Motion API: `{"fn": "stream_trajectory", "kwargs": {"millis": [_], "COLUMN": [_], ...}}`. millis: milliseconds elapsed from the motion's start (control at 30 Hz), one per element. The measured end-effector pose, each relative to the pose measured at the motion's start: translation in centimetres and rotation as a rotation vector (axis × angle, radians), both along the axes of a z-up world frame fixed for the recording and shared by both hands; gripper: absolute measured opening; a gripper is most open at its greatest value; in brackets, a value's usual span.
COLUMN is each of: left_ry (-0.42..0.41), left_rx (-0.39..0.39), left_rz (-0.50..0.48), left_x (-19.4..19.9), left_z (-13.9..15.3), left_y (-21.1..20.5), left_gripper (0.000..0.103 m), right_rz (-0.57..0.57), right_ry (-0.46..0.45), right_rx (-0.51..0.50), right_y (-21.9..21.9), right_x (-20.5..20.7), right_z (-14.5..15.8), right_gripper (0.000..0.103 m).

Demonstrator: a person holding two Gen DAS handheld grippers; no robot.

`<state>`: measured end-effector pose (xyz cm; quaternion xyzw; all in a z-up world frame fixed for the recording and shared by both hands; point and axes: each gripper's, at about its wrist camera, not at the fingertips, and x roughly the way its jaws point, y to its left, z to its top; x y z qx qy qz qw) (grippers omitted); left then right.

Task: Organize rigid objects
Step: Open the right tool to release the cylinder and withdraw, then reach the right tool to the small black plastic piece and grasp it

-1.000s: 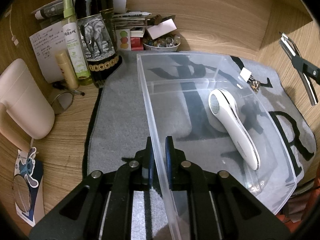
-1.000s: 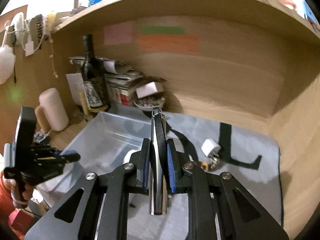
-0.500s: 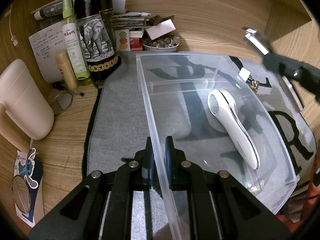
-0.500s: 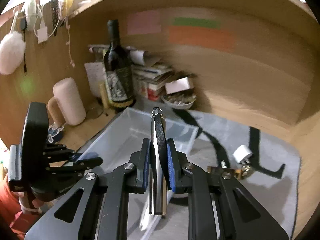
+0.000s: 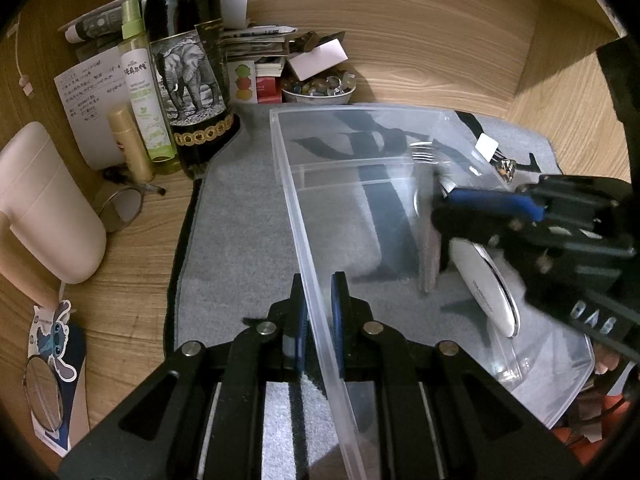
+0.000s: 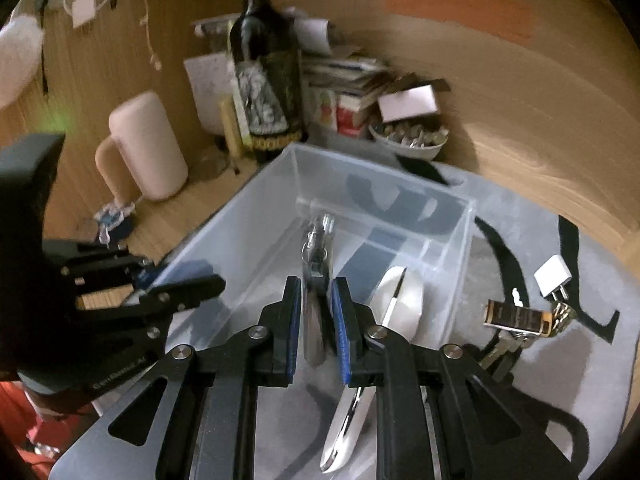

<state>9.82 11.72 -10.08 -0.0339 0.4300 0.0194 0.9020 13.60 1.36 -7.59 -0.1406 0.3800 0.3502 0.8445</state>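
A clear plastic bin (image 5: pixel 360 200) sits on a grey mat (image 5: pixel 240 232). My left gripper (image 5: pixel 318 292) is shut on the bin's near wall. A white handheld device (image 5: pixel 486 280) lies inside the bin; it also shows in the right wrist view (image 6: pixel 400 296). My right gripper (image 6: pixel 318 300) hangs over the bin, its jaws slightly parted around a metal nail clipper (image 6: pixel 316 264), which looks blurred and loose between the pads. The right gripper shows in the left wrist view (image 5: pixel 496 208).
A wine bottle (image 5: pixel 188 80), a spray bottle (image 5: pixel 140 80), a pink mug (image 5: pixel 40 208) and a bowl of trinkets (image 5: pixel 320 88) stand behind and left of the bin. A keyring with a lighter (image 6: pixel 516 316) and a white plug (image 6: pixel 554 276) lies on the mat right of the bin.
My right gripper has swung left and down over the bin with the clipper. Its jaws have parted a little and the clipper sits lower. The left gripper has not moved.
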Motion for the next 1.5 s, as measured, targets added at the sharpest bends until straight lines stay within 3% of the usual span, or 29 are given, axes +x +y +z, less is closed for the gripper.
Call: {"fn": "stream_trajectory", "kwargs": {"millis": [433, 600, 867, 1200, 1500], "left_ry": [-0.002, -0.002, -0.001, -0.003, -0.003], "left_rx": [-0.002, -0.003, -0.003, -0.002, -0.002], "left_rz": [-0.001, -0.001, -0.001, 0.000, 0.001], "left_x": [-0.1, -0.2, -0.2, -0.2, -0.2], "left_z": [0.0, 0.0, 0.0, 0.0, 0.0], "left_y": [0.0, 0.1, 0.1, 0.2, 0.2], "left_gripper": [0.011, 0.011, 0.011, 0.011, 0.011], "right_rz": [0.030, 0.019, -0.021, -0.153, -0.289], "right_ry": [0.023, -0.004, -0.071, -0.165, -0.145], "right_rx": [-0.061, -0.033, 0.021, 0.051, 0.025], "right_y": [0.3, -0.4, -2.3, -7.1, -11.7], "right_x": [-0.1, -0.5, -0.8, 0.0, 1.9], "right_z": [-0.5, 0.3, 2.5, 5.2, 3.6], "right_gripper": [0.016, 0.042, 0.064, 0.066, 0.066]}}
